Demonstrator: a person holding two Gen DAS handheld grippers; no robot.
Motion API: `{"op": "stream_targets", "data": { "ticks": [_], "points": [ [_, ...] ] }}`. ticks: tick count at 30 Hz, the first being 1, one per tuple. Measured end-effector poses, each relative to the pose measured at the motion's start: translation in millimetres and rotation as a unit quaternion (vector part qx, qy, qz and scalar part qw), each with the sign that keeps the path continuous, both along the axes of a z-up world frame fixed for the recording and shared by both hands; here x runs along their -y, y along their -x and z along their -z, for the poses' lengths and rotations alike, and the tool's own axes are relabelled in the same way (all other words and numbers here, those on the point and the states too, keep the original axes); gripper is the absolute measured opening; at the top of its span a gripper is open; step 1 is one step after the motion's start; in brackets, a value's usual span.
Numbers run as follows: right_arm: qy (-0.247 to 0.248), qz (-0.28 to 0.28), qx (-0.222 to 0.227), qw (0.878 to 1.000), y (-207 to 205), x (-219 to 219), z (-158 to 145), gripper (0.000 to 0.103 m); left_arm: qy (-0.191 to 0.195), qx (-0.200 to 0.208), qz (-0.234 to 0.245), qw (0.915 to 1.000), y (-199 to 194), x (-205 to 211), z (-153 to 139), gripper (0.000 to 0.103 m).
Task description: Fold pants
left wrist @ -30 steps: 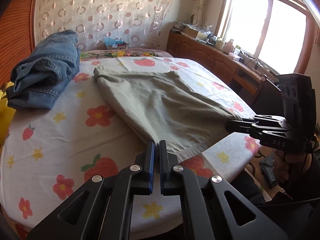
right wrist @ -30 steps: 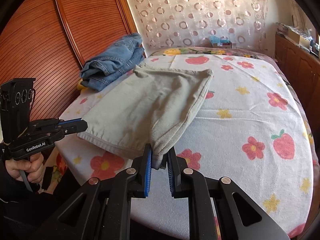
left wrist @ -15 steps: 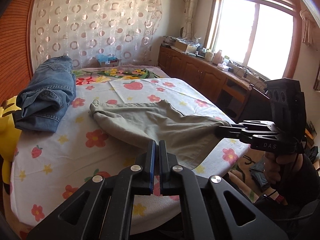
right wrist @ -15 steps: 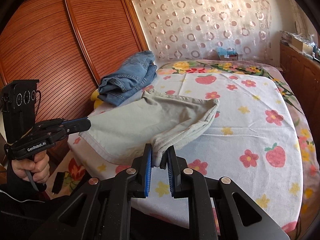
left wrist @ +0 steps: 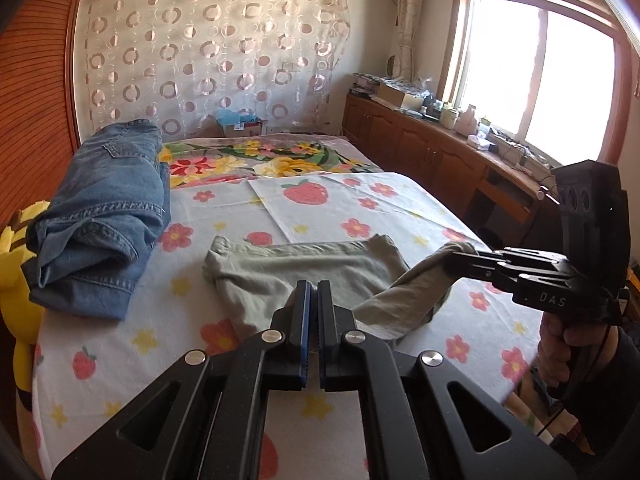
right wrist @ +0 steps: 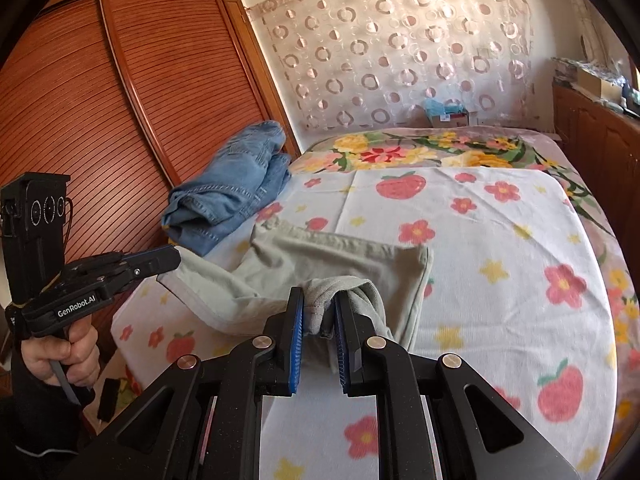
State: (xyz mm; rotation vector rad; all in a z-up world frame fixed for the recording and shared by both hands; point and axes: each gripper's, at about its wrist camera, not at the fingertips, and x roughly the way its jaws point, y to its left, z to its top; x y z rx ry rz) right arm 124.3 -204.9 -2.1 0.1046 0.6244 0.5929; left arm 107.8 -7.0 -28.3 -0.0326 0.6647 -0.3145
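Note:
Grey-green pants (left wrist: 280, 276) lie on the flowered bed sheet, their near edge lifted. My left gripper (left wrist: 314, 292) is shut on the near hem of the pants; it also shows in the right wrist view (right wrist: 172, 258), pinching a corner. My right gripper (right wrist: 318, 308) is shut on a bunched fold of the pants (right wrist: 344, 256); it shows in the left wrist view (left wrist: 456, 258), holding the cloth above the bed. The far part of the pants rests flat on the bed.
A pile of blue jeans (left wrist: 100, 216) lies on the bed's left side by the wooden wardrobe (right wrist: 100, 100). A yellow plush toy (left wrist: 16, 280) sits at the left edge. Wooden cabinets (left wrist: 420, 152) with clutter line the window wall. The bed (right wrist: 500, 240) stretches to the right.
Both grippers have risen and pulled back with the pants' near edge. The pants have slid toward me and bunched, so more sheet shows beyond them.

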Motion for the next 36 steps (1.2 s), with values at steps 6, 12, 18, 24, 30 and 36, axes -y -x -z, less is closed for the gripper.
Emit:
{"op": "stream_targets", "data": {
  "ticks": [6, 12, 18, 24, 30, 36],
  "points": [
    [0.011, 0.01, 0.008, 1.0, -26, -20, -3, 0.014, -0.009, 0.0, -0.014, 0.9999, -21, -3, -1, 0.004],
    [0.021, 0.016, -0.004, 1.0, -44, -32, 5, 0.014, -0.03, -0.003, -0.023, 0.9993, -36, -2, 4, 0.004],
    [0.035, 0.031, -0.011, 0.999, -61, -40, 11, 0.014, -0.035, -0.016, -0.033, 0.9987, -49, -7, 13, 0.004],
    [0.043, 0.038, -0.012, 0.998, -71, -41, 12, 0.017, -0.038, -0.018, -0.045, 0.9981, -51, -10, 16, 0.005],
    [0.044, 0.052, -0.02, 0.998, -76, -33, 13, 0.039, -0.042, -0.032, -0.054, 0.9971, -49, -17, 23, 0.034],
    [0.077, 0.047, -0.009, 0.996, -53, -25, 16, 0.042, -0.028, -0.046, -0.047, 0.9974, -40, -21, 36, 0.061]
  ]
}}
